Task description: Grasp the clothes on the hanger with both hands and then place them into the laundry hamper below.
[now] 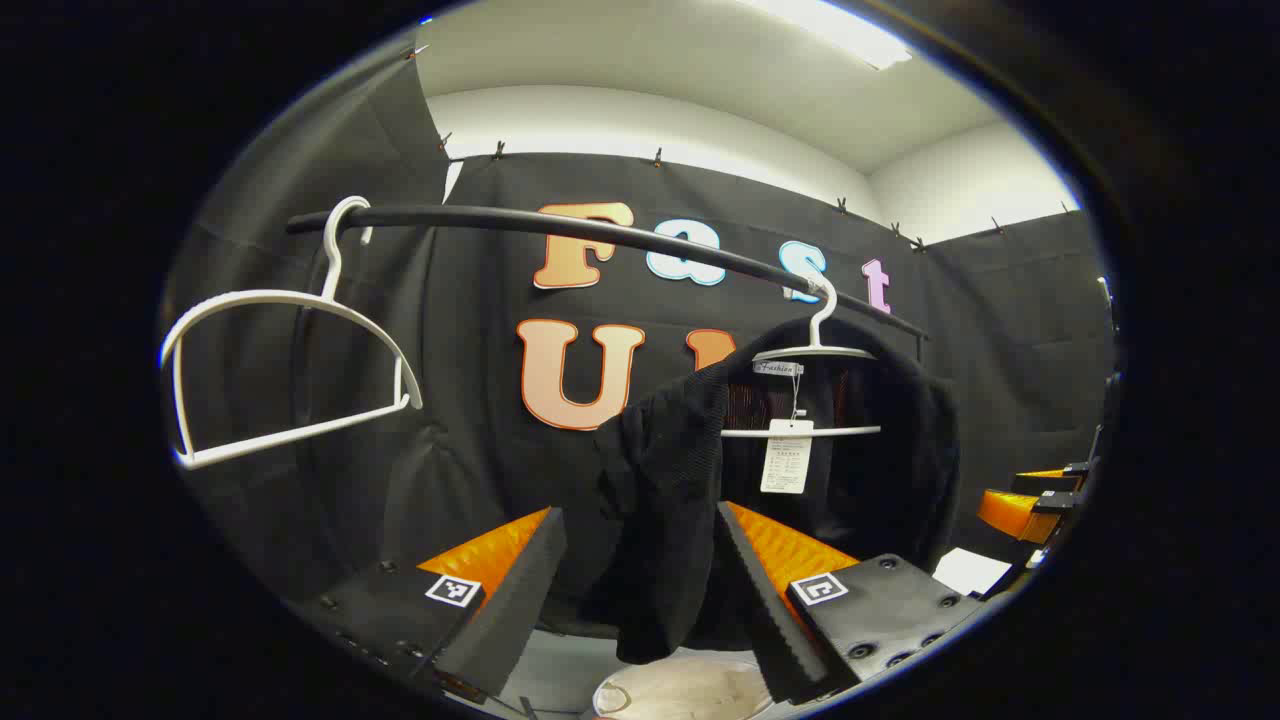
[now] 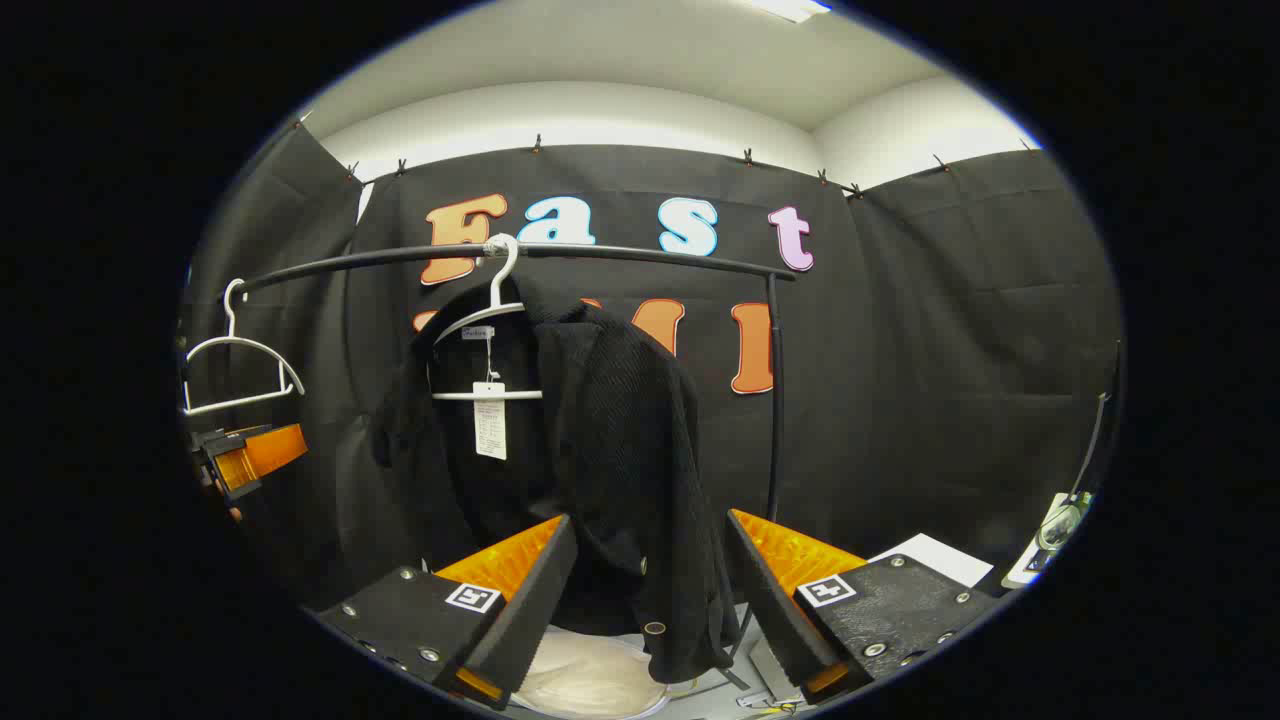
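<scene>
1. The left gripper [image 1: 640, 590] has its fingers spread wide, released, with the hanging front edge of the jacket [image 1: 660, 500] framed in the gap between them; whether either finger touches the cloth I cannot tell.
2. The right gripper [image 2: 650, 600] is likewise released, its fingers parted on either side of the jacket's other lower edge [image 2: 620, 460], pressing on nothing that shows.
3. The black jacket hangs on a white hanger [image 2: 490, 330], a paper tag [image 2: 489, 420] dangling at the neck, on the dark rail [image 2: 520, 252].
4. Progress, as I judge it: early. Both grippers are lined up on the garment, but neither has clenched. Left to do: close on the cloth, lift it off the hanger, lower it.
5. The hamper [image 1: 685, 692] sits below the jacket, pale and rounded, with only its top rim in sight.
6. A second hanger [image 1: 285, 375], bare, hangs farther along the rail.
7. The floor [image 1: 555, 660] beside the hamper looks light grey; a white sheet [image 2: 930, 555] lies off to the right.
8. Black cloth [image 2: 950, 350] walls the booth, under white walls and a ceiling light [image 1: 830, 25].
</scene>
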`<action>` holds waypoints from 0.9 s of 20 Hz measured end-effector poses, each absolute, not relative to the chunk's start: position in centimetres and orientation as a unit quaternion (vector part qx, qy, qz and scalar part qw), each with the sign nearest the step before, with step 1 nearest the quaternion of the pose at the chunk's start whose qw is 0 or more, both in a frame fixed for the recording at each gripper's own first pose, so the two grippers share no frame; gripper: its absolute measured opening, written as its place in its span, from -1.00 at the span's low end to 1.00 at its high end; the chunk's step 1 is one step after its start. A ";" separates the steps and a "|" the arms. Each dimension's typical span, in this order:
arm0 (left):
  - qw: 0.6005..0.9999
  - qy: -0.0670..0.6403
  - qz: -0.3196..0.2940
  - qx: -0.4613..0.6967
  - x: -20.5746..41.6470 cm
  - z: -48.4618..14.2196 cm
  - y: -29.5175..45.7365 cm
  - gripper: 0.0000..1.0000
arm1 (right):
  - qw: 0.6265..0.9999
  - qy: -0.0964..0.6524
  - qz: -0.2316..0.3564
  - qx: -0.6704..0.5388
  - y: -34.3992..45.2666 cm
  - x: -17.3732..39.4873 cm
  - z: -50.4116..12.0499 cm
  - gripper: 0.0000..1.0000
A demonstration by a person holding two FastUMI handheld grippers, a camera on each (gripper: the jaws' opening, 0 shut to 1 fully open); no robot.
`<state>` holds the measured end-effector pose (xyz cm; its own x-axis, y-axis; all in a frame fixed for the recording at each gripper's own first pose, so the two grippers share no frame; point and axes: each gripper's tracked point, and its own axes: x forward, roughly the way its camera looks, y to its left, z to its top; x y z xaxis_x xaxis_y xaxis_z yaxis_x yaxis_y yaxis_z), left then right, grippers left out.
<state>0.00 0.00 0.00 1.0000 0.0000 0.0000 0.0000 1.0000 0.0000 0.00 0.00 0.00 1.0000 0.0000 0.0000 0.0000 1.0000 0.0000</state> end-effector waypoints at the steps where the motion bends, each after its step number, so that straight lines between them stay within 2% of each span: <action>1: 1.000 0.001 0.002 -0.002 0.1 0.0 -0.1 0.93 | 1.000 0.001 0.002 0.000 -0.1 0.1 0.1 0.97; 2: 1.000 -0.001 0.006 -0.004 0.0 0.1 -0.3 0.87 | 1.000 0.000 0.008 -0.001 -0.2 0.3 0.3 0.85; 3: 1.000 -0.005 0.015 -0.004 0.0 0.3 -0.4 1.00 | 1.000 -0.003 0.017 -0.003 -0.1 0.5 0.5 0.85; 4: 1.000 -0.008 0.028 0.000 -0.2 0.4 -0.4 0.87 | 1.000 -0.005 0.030 -0.006 -0.1 0.8 0.5 0.85; 6: 0.998 -0.017 0.064 0.015 -0.5 0.8 -0.6 0.94 | 0.998 -0.007 0.064 -0.014 -0.5 1.6 0.7 0.85; 7: 0.997 -0.023 0.077 0.021 -0.5 1.0 -1.1 0.86 | 0.997 -0.006 0.073 -0.017 -1.2 1.8 0.6 0.85; 8: 0.996 -0.027 0.085 0.023 -0.5 1.1 -1.9 1.00 | 0.997 -0.003 0.080 -0.019 -2.0 2.2 0.5 0.85; 9: 0.995 -0.030 0.091 0.022 -0.4 1.1 -2.6 0.93 | 0.996 -0.002 0.084 -0.017 -2.9 2.3 0.5 0.85; 14: 0.993 -0.028 0.111 0.033 -0.5 1.2 -5.3 0.87 | 0.991 -0.008 0.134 -0.006 -3.0 3.1 1.4 0.85; 15: 0.992 -0.028 0.117 0.040 -0.7 1.4 -5.5 0.93 | 0.990 -0.010 0.140 -0.007 -2.9 3.1 1.5 0.85; 16: 0.991 -0.034 0.118 0.045 -1.0 1.9 -6.0 0.86 | 0.989 -0.011 0.145 -0.007 -2.7 3.1 1.5 0.85; 18: 0.992 -0.041 0.112 0.046 -1.2 2.3 -6.8 0.87 | 0.989 -0.004 0.149 -0.007 -2.6 3.1 1.2 0.85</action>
<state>-1.22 -6.77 2.33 0.9715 0.2185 0.0924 -0.2261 0.9706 0.0824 3.12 -2.61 1.20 0.9558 0.2939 0.0053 -0.2938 0.9557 -0.0151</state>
